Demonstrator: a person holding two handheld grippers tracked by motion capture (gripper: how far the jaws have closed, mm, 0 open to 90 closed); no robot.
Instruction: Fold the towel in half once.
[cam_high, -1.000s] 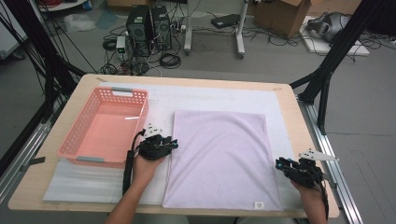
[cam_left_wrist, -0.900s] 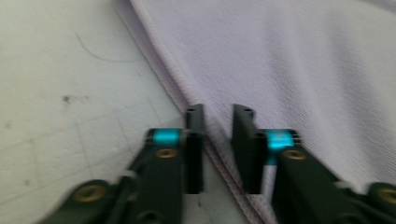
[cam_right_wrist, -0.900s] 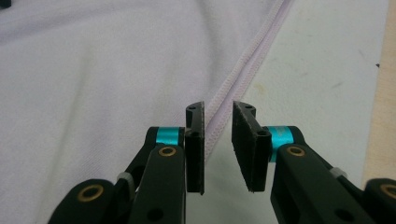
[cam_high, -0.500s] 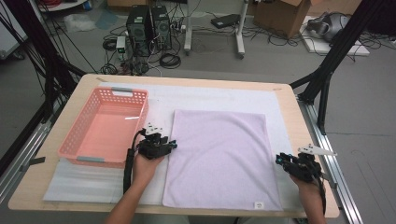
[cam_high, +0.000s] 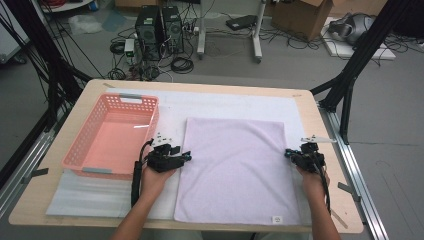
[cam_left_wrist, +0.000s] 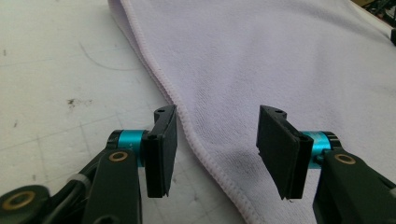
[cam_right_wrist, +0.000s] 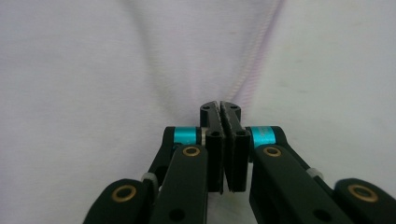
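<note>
the desk (cam_high: 330, 150) carried a lilac towel (cam_high: 235, 165) spread flat, just right of the pink basket (cam_high: 112, 137). the left gripper (cam_high: 186, 156) sat at the towel's left edge, its fingers (cam_left_wrist: 161, 140) just opened, straddling the hem without pressing. the right gripper (cam_high: 289, 152), at the towel's right edge, had just clenched, pinching the cloth.

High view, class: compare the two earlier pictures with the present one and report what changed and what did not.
The right gripper moved in from the table's right edge to the lilac towel; its jaws have just been closing and are shut at the towel's hem. The left gripper kept its place; its jaws have just been opening, straddling the towel's left hem without pressing. Towel and pink basket stayed put.
</note>
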